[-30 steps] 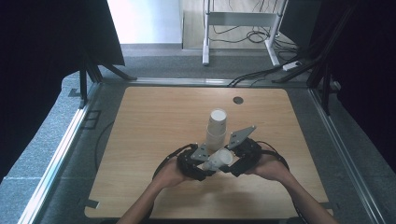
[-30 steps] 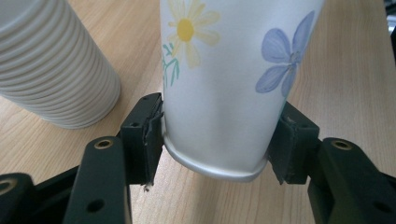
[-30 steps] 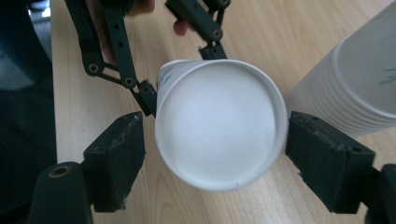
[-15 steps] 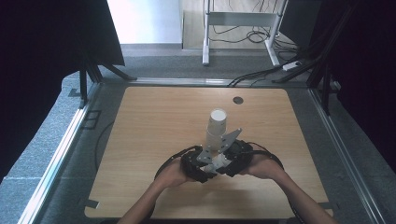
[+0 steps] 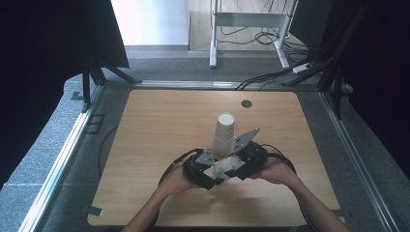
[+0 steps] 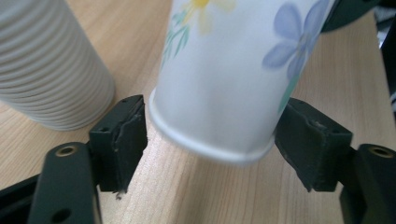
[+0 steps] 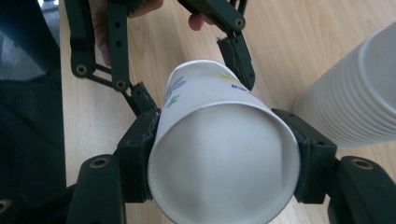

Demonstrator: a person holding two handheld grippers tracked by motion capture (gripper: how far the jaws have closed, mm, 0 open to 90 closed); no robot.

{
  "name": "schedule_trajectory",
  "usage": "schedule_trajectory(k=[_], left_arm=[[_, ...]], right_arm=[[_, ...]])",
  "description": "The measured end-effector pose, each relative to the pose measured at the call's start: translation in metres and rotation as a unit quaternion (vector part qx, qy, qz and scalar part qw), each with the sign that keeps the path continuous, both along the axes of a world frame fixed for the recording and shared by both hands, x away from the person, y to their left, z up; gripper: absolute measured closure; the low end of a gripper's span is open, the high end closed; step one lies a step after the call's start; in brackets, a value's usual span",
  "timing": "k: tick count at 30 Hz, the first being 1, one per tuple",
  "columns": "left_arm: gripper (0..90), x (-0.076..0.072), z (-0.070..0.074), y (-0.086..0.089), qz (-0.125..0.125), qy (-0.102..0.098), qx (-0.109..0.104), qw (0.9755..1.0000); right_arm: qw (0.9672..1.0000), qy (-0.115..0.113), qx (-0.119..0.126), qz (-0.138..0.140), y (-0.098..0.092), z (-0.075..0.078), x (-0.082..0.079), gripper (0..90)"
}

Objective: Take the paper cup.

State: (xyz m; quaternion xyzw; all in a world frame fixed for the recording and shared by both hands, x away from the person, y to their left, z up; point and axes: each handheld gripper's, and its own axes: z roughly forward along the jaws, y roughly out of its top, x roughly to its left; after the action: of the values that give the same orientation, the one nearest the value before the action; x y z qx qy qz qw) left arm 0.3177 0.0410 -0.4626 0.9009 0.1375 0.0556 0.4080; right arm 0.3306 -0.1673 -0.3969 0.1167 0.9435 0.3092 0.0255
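1. Flowered paper cup [image 7: 224,158] lies sideways at table's [image 5: 145,145] 6 o'clock edge, just below cup stack [image 5: 225,135].
2. Right gripper [image 7: 224,154] pinches its rim end.
3. Left gripper view: left gripper [image 6: 210,140] jaws spread off cup base, just opened; clamped earlier.

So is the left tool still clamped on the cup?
No: in the left gripper view its pads stand just clear of the cup, the jaws having just been opening around it.
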Motion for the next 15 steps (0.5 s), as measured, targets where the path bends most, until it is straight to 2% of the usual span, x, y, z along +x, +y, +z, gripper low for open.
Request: schedule_trajectory(k=[1,2,3,4,5,8,9,10,12,13,15], left_arm=[[23.3,0.000,0.000,0.000,0.000,0.000,0.000,1.0000],[21.4,0.001,0.001,0.004,0.007,-0.001,-0.011,0.9999],[20.5,0.000,0.001,0.005,0.011,0.002,-0.020,0.9997],[19.4,0.000,0.001,0.005,0.011,0.002,-0.020,0.9997],[18.3,0.000,0.002,0.008,0.015,0.005,-0.035,0.9993],[17.0,0.000,0.003,0.012,0.015,0.008,-0.045,0.9988],[16.4,0.000,0.003,0.014,0.014,0.010,-0.053,0.9985],[16.2,-0.001,0.004,0.016,0.008,0.015,-0.064,0.9978],[15.9,-0.001,0.005,0.017,0.004,0.017,-0.070,0.9974],[14.5,-0.002,0.006,0.018,0.002,0.018,-0.077,0.9969],[13.5,-0.003,0.006,0.019,0.000,0.018,-0.080,0.9966]], right_arm=[[1.0000,0.000,0.000,0.000,0.000,0.000,0.000,36.6],[0.9999,0.001,0.015,-0.005,-0.005,0.002,0.000,36.6],[0.9998,0.001,0.020,-0.007,-0.006,0.003,0.000,36.6],[0.9998,0.001,0.020,-0.007,-0.006,0.003,0.000,36.6],[0.9993,0.004,0.036,-0.011,-0.010,0.004,0.000,36.6],[0.9986,0.004,0.051,-0.013,-0.014,0.004,0.000,36.6],[0.9975,0.003,0.069,-0.018,-0.018,0.005,-0.001,36.7],[0.9969,0.003,0.076,-0.020,-0.020,0.005,-0.002,36.7],[0.9963,0.002,0.084,-0.021,-0.022,0.005,-0.002,36.7],[0.9946,0.001,0.101,-0.025,-0.026,0.006,-0.003,36.7],[0.9924,0.004,0.120,-0.027,-0.030,0.006,-0.004,36.8]])
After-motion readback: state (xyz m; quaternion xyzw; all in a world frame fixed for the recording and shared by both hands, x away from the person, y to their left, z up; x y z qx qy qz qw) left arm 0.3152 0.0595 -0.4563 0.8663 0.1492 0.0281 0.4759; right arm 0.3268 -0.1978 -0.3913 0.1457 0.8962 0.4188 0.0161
